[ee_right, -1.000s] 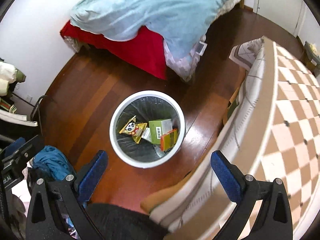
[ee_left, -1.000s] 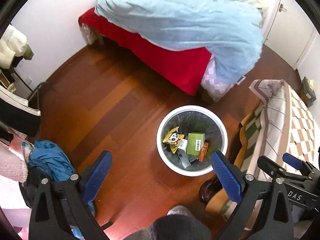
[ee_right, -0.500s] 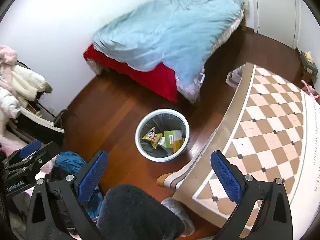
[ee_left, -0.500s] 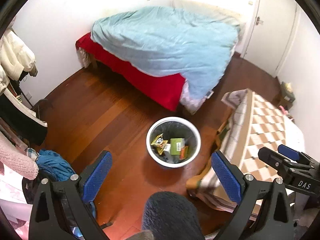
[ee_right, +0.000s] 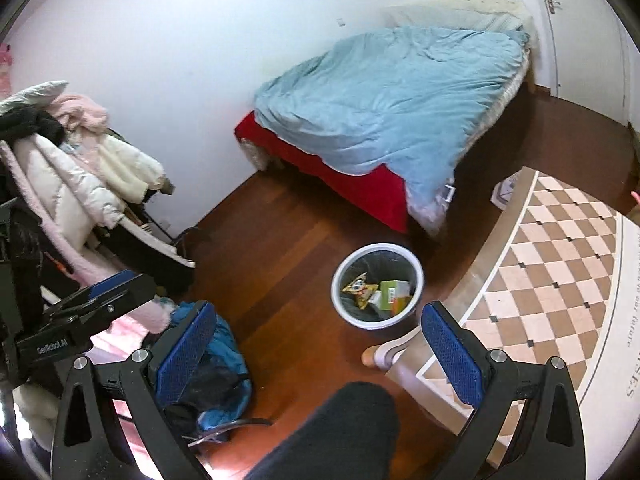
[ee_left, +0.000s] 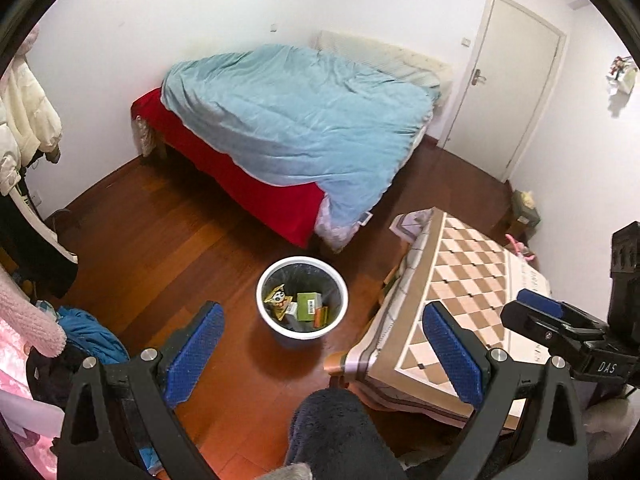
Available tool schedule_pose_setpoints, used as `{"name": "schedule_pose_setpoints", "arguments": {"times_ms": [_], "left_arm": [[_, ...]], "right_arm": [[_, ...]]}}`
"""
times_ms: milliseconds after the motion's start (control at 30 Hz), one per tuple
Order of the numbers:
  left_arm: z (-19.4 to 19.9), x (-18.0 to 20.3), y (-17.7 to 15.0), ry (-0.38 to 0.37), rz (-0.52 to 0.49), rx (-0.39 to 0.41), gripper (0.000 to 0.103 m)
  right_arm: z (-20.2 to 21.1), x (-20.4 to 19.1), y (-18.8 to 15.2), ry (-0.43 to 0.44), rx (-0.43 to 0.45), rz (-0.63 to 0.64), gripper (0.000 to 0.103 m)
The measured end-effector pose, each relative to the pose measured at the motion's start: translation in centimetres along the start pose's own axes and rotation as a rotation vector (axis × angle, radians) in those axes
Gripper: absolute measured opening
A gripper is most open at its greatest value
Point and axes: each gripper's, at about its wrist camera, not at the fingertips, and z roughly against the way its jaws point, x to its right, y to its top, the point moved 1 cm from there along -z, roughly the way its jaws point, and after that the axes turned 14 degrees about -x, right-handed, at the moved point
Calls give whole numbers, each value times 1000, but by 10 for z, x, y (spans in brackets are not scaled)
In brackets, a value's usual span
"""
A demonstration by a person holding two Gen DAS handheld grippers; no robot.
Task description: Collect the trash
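Trash [ee_left: 301,307] sits down in the white bin [ee_left: 264,280] on the wood floor [ee_left: 160,240]: a yellow cartoon snack packet [ee_left: 277,297], a green box [ee_left: 308,304] with a barcode label, and something orange [ee_left: 321,315] just beside it, all on a black liner. Same pile shows from my right camera, with the packet [ee_right: 358,285] left of the box [ee_right: 390,294] inside the bin [ee_right: 340,276]. My left gripper [ee_left: 318,354] is spread wide with nothing between the blue pads [ee_left: 195,350], hanging well above the floor with the bin in the gap. My right gripper [ee_right: 316,354] is spread just as wide and also empty, pads [ee_right: 186,350] apart, with the bin a bit right of center. Bin stands between the bed [ee_left: 296,136], which has a light blue duvet [ee_left: 304,120] over a red sheet [ee_left: 248,188], and the table with the checkered cloth [ee_left: 460,276]. Table edge is near the bin but not touching it. Blue clothes [ee_right: 216,356] lie heaped on the floor to the left, coats [ee_right: 80,176] hang above them, and a white door [ee_left: 516,80] is in the far corner. My dark trouser leg [ee_right: 336,436] pokes in at the bottom.
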Motion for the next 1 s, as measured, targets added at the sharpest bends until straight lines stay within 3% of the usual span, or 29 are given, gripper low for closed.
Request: {"name": "schedule_pose_setpoints", "arguments": {"times_ms": [300,1000], "left_arm": [[20,1,-5,-54,-37,14,101],[38,3,-16,-64,-46,48,101]], "right_arm": [[20,-5,-12,35,12,9,103],[22,-16,-15,74,-7,51,103]]}}
